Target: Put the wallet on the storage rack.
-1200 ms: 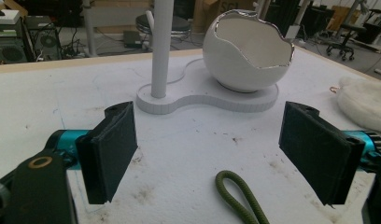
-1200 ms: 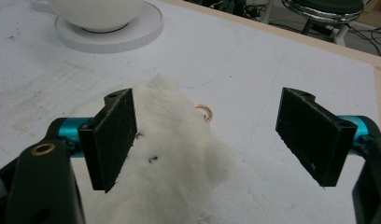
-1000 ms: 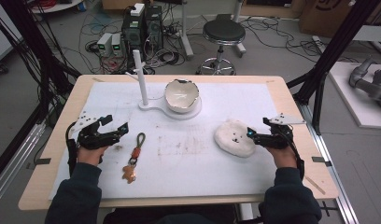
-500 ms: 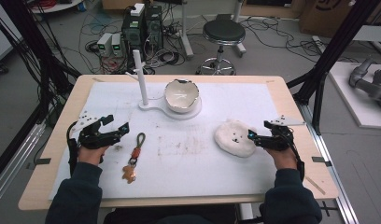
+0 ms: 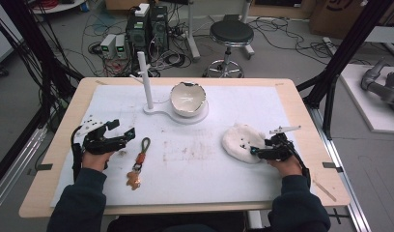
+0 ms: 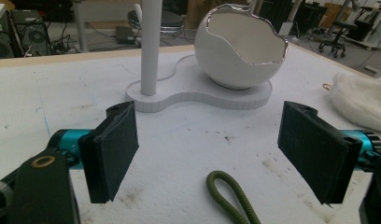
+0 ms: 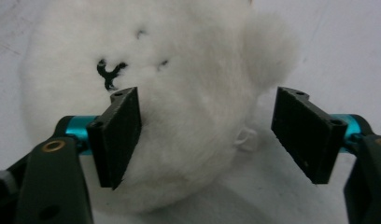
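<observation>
Right, here is how your station stands.

Left gripper: your left gripper point(image 5: 119, 137) sits at the left of the worktop point(image 5: 301, 116), its fingers point(image 6: 115, 149) spread wide with nothing between them.

Left gripper's outlook: in the left gripper view you look across the white mat point(image 5: 209, 179) at the stand and the bowl, and the green loop of the keychain point(image 6: 230, 193) lies on the mat just ahead of the gap, apart from both fingers.

Keychain: from the high view the keychain point(image 5: 139, 162) lies lengthwise beside your left hand point(image 5: 96, 157), cord end pointing away from you, a brown charm at the near end.

Right gripper: your right gripper point(image 5: 259, 151) is at the near right edge of the plush toy point(image 5: 242, 142), fingers point(image 7: 117, 133) wide. In the right gripper view the left finger is against the white fur and the right finger point(image 7: 303, 130) stands clear of it, so nothing is clamped.

Plush toy: white and fluffy, lying flat on the mat at the right, dark stitched marks on top, a small rounded lump toward the right finger.

Stand: a white base with an upright post point(image 5: 146, 79) sits at the far middle of the mat.

Bowl: the egg-shell bowl point(image 5: 188, 98), jagged silver rim, rests on that base beside the post, well apart from both grippers.
</observation>
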The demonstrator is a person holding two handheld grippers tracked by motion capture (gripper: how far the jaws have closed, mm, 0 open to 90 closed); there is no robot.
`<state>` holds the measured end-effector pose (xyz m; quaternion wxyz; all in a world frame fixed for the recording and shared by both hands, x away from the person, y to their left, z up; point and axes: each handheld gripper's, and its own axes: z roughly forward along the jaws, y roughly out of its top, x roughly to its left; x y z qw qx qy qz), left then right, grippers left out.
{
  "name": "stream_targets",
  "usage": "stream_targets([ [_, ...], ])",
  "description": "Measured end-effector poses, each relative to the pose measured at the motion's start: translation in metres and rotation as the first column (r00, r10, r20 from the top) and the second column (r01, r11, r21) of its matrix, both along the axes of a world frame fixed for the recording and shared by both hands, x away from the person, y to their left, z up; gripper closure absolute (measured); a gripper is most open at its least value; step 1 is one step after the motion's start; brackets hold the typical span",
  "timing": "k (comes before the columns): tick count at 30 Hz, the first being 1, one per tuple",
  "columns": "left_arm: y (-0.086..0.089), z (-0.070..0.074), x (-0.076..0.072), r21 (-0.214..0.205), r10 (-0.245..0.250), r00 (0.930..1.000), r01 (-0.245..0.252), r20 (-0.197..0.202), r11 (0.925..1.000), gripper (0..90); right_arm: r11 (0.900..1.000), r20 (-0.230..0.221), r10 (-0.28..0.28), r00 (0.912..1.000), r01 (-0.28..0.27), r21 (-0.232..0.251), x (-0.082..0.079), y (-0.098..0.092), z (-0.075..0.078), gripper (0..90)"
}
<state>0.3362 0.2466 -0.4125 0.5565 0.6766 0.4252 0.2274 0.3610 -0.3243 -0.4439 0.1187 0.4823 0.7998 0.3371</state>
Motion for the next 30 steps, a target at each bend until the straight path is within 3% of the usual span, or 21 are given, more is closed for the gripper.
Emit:
stream_targets([
  [3, -0.001, 0.000, 0.000, 0.000, -0.001, 1.0000, 0.001, 0.000, 1.0000, 20.2, 1.0000, -0.012, 0.005, 0.9999, -0.005, 0.001, 0.001, 0.000, 0.001, 31.7],
  [5, -0.002, 0.000, 0.000, 0.004, -0.004, 1.0000, 0.004, -0.003, 1.0000, 20.3, 0.9990, -0.033, 0.042, 0.9986, -0.041, 0.019, 0.000, 0.001, 0.004, 50.2],
  [6, -0.003, 0.000, -0.001, 0.007, -0.008, 1.0000, 0.008, -0.003, 0.9999, 20.5, 0.9988, -0.025, 0.046, 0.9986, -0.046, -0.018, -0.001, 0.005, 0.008, 64.8],
  [7, -0.003, 0.000, -0.001, 0.007, -0.008, 1.0000, 0.008, -0.003, 0.9999, 20.6, 0.9988, -0.025, 0.046, 0.9986, -0.046, -0.018, -0.001, 0.005, 0.008, 64.8],
  [8, -0.004, 0.000, -0.001, 0.006, -0.014, 0.9999, 0.014, -0.006, 0.9999, 21.5, 0.9963, 0.008, 0.072, 0.9974, -0.071, -0.049, -0.002, 0.007, 0.015, 73.5],
  [9, -0.005, 0.000, -0.001, 0.005, -0.021, 0.9997, 0.021, -0.010, 0.9998, 21.5, 0.9963, 0.008, 0.072, 0.9974, -0.071, -0.049, -0.002, 0.007, 0.015, 73.5],
  [10, -0.006, 0.000, -0.001, 0.001, -0.033, 0.9994, 0.033, -0.012, 0.9995, 26.6, 0.9894, 0.067, 0.131, 0.9892, -0.126, -0.072, -0.005, 0.013, 0.019, 75.0],
  [12, -0.009, 0.001, 0.000, -0.004, -0.057, 0.9983, 0.057, -0.015, 0.9984, 28.4, 0.9858, 0.088, 0.154, 0.9842, -0.147, -0.082, -0.006, 0.015, 0.021, 75.2],
  [15, -0.015, 0.002, 0.000, -0.011, -0.090, 0.9958, 0.090, -0.018, 0.9959, 28.5, 0.9739, 0.191, 0.225, 0.9556, -0.213, -0.078, -0.011, 0.022, 0.029, 75.5],
  [16, -0.018, 0.003, 0.000, -0.024, -0.102, 0.9946, 0.101, -0.019, 0.9946, 28.7, 0.9622, 0.244, 0.272, 0.9309, -0.266, -0.059, -0.015, 0.029, 0.034, 75.5],
  [17, -0.020, 0.003, 0.000, -0.031, -0.112, 0.9935, 0.111, -0.020, 0.9933, 28.7, 0.9579, 0.257, 0.286, 0.9231, -0.282, -0.054, -0.016, 0.031, 0.036, 75.5],
  [18, -0.024, 0.003, 0.000, -0.033, -0.127, 0.9917, 0.126, -0.024, 0.9915, 28.7, 0.9579, 0.257, 0.286, 0.9231, -0.282, -0.054, -0.016, 0.031, 0.036, 75.5],
  [20, -0.032, 0.003, 0.000, -0.040, -0.165, 0.9855, 0.164, -0.037, 0.9857, 28.9, 0.9448, 0.290, 0.323, 0.9008, -0.324, -0.045, -0.019, 0.042, 0.040, 75.7],
  [21, -0.035, 0.003, 0.000, -0.038, -0.181, 0.9826, 0.180, -0.041, 0.9830, 29.7, 0.9419, 0.299, 0.331, 0.8953, -0.333, -0.046, -0.020, 0.045, 0.041, 75.7],
  [22, -0.040, 0.004, 0.000, -0.034, -0.200, 0.9789, 0.199, -0.040, 0.9794, 31.7, 0.9363, 0.326, 0.342, 0.8813, -0.349, -0.040, -0.021, 0.052, 0.045, 76.1],
  [23, -0.044, 0.004, 0.000, -0.035, -0.216, 0.9755, 0.215, -0.041, 0.9760, 31.7, 0.9363, 0.326, 0.342, 0.8813, -0.349, -0.040, -0.021, 0.052, 0.045, 76.1],
  [26, -0.058, 0.003, 0.001, -0.046, -0.269, 0.9621, 0.267, -0.046, 0.9626, 32.4, 0.9242, 0.354, 0.356, 0.8646, -0.382, 0.002, -0.023, 0.061, 0.050, 76.1],
  [30, -0.085, -0.001, 0.003, -0.034, -0.346, 0.9358, 0.344, -0.069, 0.9384, 32.6, 0.9027, 0.365, 0.406, 0.8380, -0.430, -0.017, -0.026, 0.077, 0.051, 76.1],
])
